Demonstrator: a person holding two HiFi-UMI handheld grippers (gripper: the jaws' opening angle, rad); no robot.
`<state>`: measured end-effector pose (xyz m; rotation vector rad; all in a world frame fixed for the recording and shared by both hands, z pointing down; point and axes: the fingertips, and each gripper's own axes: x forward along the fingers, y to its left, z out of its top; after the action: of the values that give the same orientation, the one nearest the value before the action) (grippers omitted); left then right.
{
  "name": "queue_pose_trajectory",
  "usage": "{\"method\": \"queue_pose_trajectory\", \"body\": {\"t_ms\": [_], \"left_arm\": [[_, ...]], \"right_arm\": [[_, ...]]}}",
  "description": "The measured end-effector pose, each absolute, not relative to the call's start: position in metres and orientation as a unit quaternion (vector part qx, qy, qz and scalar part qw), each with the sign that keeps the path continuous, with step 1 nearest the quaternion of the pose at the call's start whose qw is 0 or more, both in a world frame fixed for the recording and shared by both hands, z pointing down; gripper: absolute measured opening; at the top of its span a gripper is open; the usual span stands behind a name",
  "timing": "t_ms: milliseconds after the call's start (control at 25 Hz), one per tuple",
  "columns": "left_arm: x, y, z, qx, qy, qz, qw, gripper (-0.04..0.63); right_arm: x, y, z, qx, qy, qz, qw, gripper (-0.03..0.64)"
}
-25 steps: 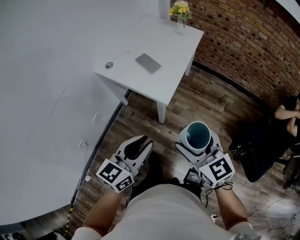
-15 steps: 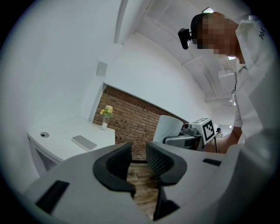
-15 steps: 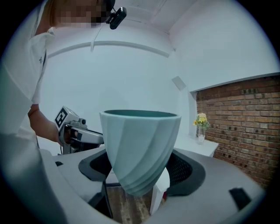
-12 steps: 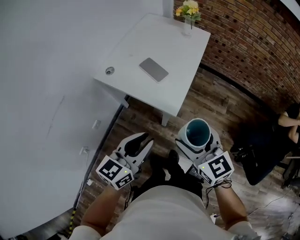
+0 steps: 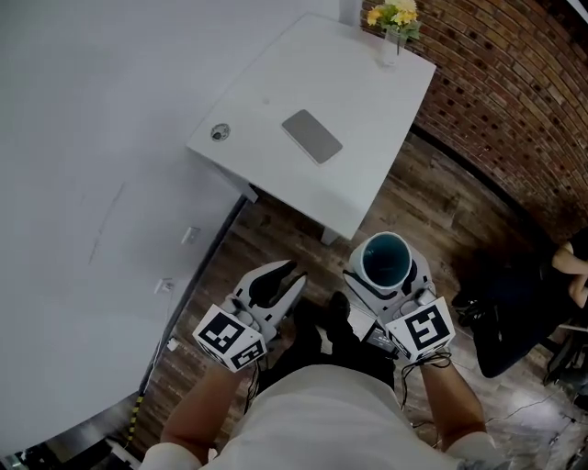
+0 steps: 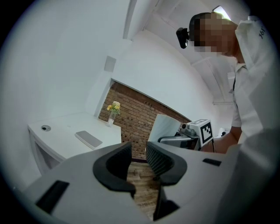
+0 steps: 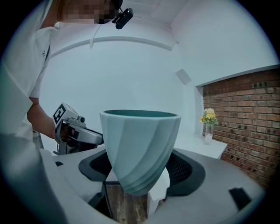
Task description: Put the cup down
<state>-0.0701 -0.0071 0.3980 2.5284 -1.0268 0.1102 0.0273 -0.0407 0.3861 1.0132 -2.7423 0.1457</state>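
Head view is showing the right gripper (image 5: 388, 280) clamping a pale blue-green cup (image 5: 386, 260), with its jaws pressing on the cup's lower sides and the cup's mouth facing upward. Right gripper view is showing the same hold from close by: the ribbed cup is standing upright between the two dark pads, its narrow base is sitting down in the gap, and wooden floor (image 5: 432, 211) is showing underneath. The cup is hanging in the air above that floor, on the person's side of a white table (image 5: 367, 119) and not touching it.

The left gripper (image 5: 276, 283) is being held beside the right one, apart from it. Its jaws are standing a narrow gap apart and gripping nothing, and only floorboards are showing through the gap in the left gripper view.

On the table a flat grey slab (image 5: 311, 136) is lying near the middle, and a small round fitting (image 5: 219, 133) is sitting close to the left corner. A little vase of yellow flowers (image 5: 395, 18) is standing at the far corner, next to a brick wall (image 5: 514, 101)
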Motion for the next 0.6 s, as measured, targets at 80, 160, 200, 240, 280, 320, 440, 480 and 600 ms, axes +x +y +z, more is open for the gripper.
{"method": "queue_pose_trajectory", "body": {"t_ms": [80,160,200,240,280,320,440,480,600], "left_arm": [[-0.067,-0.006,0.399,0.906,-0.368,0.039,0.205,0.094],[-0.064,-0.009,0.396,0.908,-0.366,0.038,0.200,0.094],[-0.061,-0.012,0.393,0.910,-0.364,0.037,0.196,0.094],[-0.059,-0.016,0.390,0.912,-0.362,0.036,0.190,0.097],[-0.058,-0.021,0.386,0.914,-0.360,0.035,0.183,0.101],[-0.057,-0.026,0.383,0.916,-0.359,0.035,0.177,0.105],[-0.056,-0.038,0.372,0.919,-0.357,0.038,0.159,0.112],[-0.057,-0.042,0.369,0.920,-0.358,0.039,0.153,0.114],[-0.060,-0.054,0.360,0.921,-0.362,0.044,0.137,0.115]], "right_arm": [[0.025,-0.041,0.388,0.339,-0.933,0.047,0.109,0.376],[0.022,-0.046,0.384,0.333,-0.936,0.035,0.109,0.376],[0.021,-0.051,0.381,0.331,-0.937,0.026,0.107,0.376],[0.019,-0.057,0.377,0.330,-0.938,0.018,0.105,0.376],[0.017,-0.063,0.373,0.329,-0.938,0.010,0.103,0.376],[0.015,-0.069,0.370,0.329,-0.939,0.004,0.102,0.376],[0.009,-0.087,0.361,0.328,-0.940,-0.012,0.095,0.376],[0.006,-0.093,0.358,0.327,-0.940,-0.016,0.092,0.376],[-0.001,-0.107,0.350,0.323,-0.942,-0.027,0.086,0.376]]}}
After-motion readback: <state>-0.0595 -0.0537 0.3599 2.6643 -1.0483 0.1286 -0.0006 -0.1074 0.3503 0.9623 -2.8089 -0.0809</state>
